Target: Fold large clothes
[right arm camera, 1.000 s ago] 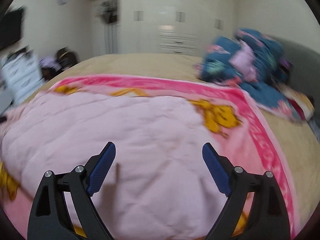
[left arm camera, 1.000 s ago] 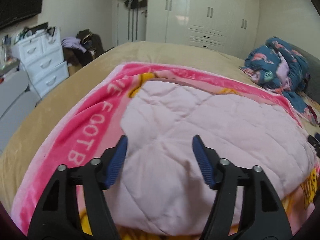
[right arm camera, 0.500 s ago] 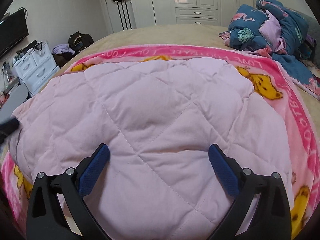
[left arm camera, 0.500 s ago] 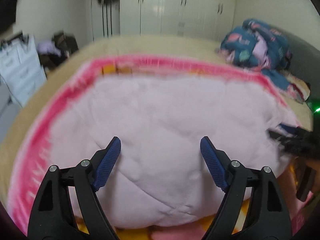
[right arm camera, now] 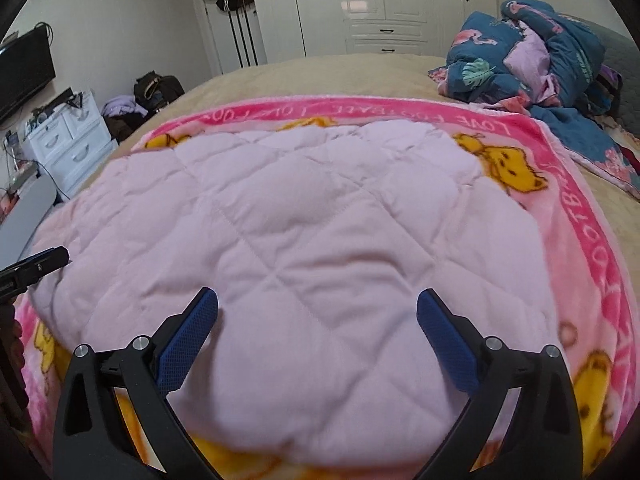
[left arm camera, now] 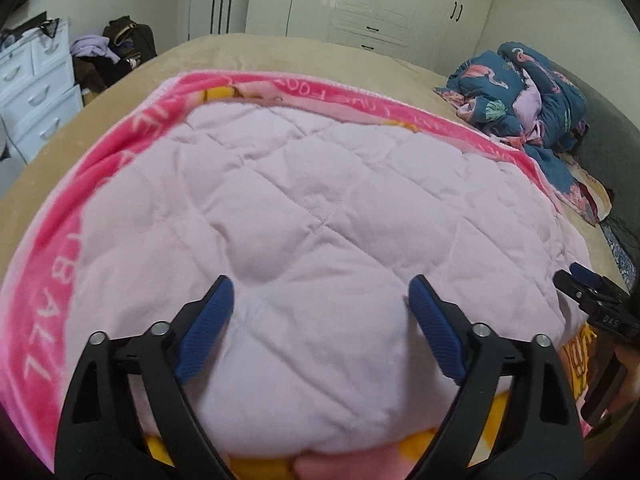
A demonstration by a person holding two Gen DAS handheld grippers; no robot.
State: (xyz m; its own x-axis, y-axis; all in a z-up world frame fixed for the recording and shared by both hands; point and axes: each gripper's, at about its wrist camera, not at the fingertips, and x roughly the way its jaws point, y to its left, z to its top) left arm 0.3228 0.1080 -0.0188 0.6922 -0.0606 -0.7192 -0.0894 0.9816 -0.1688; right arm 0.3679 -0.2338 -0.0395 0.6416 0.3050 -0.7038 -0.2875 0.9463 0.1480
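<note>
1. Left wrist view: the left gripper (left arm camera: 320,296) fills the bottom of the frame, its blue-padded fingers (left arm camera: 204,328) spread wide with nothing between them, above the near part of the pale pink quilted garment (left arm camera: 320,220).
2. The quilted garment lies flat across the centre of the frame on a pink cartoon-print blanket (left arm camera: 60,272), which shows as a bright pink lettered border at the left and top.
3. The blanket rests on a tan bedspread (left arm camera: 280,52) in the upper centre; a rumpled blue flamingo-print duvet (left arm camera: 520,88) sits at the upper right.
4. At the right edge, the right gripper (left arm camera: 592,296) appears beside the garment's right edge; whether it touches the fabric cannot be told.
5. Right wrist view: the right gripper (right arm camera: 316,308) at the bottom also has its fingers wide apart, empty, over the same garment (right arm camera: 312,240).
6. The left gripper (right arm camera: 36,266) pokes in at the left edge, next to the garment's left side.
7. A white drawer chest (right arm camera: 68,144) stands at the left, and white wardrobes (right arm camera: 360,8) line the top.
</note>
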